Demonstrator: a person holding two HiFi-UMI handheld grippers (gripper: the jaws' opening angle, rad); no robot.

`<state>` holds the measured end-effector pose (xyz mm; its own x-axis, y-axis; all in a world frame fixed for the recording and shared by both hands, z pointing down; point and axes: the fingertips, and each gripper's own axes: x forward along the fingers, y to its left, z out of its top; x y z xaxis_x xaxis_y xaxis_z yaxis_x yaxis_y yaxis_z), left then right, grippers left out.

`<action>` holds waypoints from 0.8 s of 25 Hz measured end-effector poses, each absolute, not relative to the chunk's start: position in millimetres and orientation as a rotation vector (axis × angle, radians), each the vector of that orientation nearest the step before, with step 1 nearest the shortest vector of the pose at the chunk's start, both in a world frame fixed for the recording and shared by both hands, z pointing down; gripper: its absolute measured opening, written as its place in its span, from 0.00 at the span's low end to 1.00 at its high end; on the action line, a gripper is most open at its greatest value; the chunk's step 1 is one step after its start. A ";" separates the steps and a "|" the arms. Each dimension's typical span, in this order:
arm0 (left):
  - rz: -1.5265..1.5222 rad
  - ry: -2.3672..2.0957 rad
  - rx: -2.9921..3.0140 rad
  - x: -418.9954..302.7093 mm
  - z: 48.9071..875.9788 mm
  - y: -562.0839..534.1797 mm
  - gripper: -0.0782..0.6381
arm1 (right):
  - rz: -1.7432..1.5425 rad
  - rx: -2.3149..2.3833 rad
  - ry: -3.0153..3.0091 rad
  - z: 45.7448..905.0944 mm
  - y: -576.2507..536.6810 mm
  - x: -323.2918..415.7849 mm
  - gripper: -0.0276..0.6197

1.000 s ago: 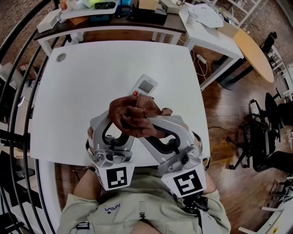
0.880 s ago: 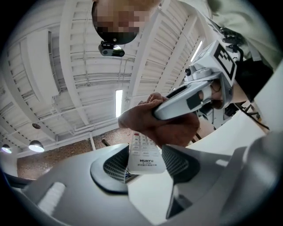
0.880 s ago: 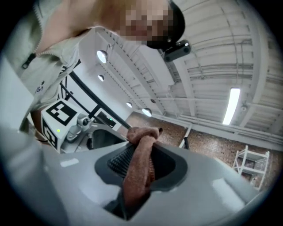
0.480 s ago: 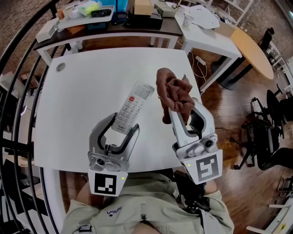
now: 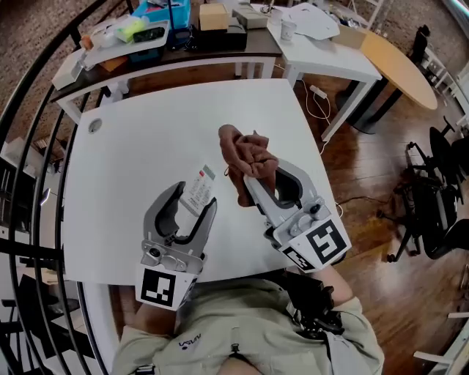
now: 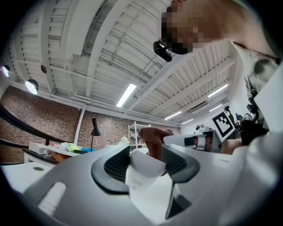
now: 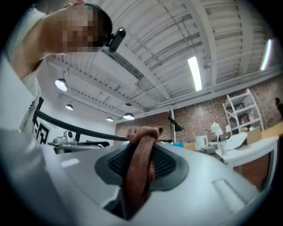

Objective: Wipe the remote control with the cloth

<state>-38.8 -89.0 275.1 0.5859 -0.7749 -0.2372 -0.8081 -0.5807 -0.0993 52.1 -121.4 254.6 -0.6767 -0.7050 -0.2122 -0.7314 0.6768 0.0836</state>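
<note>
Holding remote (image 5: 198, 192), cloth (image 5: 248, 162), near table (image 5: 124, 183) edge

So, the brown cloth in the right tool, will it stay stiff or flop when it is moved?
Probably floppy: the cloth bunches in folds above the right tool and one end hangs down. Likely light, since one narrow pinch carries the whole bundle. The ribbed pads probably keep it from slipping.

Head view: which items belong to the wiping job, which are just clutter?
Job: remote control in left gripper; cloth in right gripper; white table.
Clutter: blue bin, cardboard box, cup, office chairs.
</note>
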 end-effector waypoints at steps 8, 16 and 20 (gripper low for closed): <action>0.152 1.351 -2.665 -39.5 291.9 -106.3 0.42 | -0.053 -1.133 2.748 290.8 -136.4 55.5 0.20; 0.229 1.282 -2.695 -34.2 277.4 -101.0 0.42 | -0.034 -1.043 2.806 293.1 -124.1 43.0 0.20; 0.288 1.262 -2.718 -33.4 267.7 -101.6 0.42 | -0.031 -0.995 2.831 296.1 -119.5 36.2 0.20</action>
